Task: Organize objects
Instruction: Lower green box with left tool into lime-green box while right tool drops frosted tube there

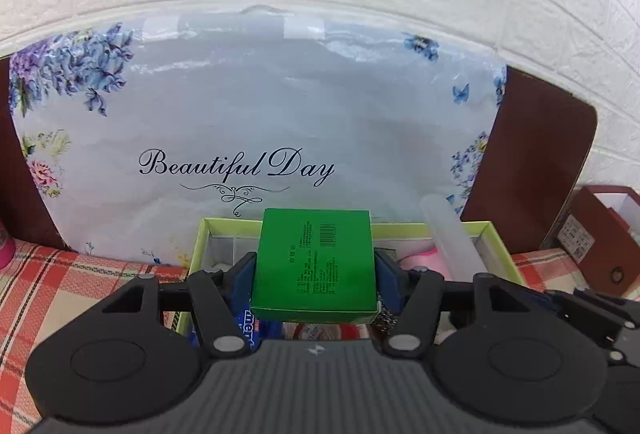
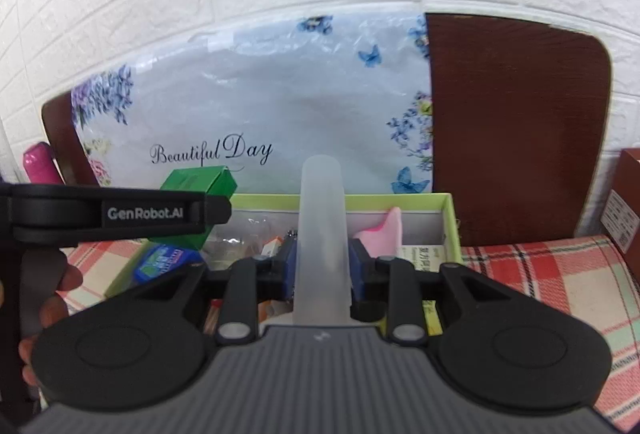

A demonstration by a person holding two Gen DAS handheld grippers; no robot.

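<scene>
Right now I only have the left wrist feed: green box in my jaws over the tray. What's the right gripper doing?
Observer: The right gripper is shut on a frosted plastic tube, held upright.
Operator: Over the tray too?
Observer: Yes, above the green-rimmed tray, right of your green box.
Operator: Anything in the tray that my box hides?
Observer: A blue packet lies near its left corner, below the left gripper.
</scene>
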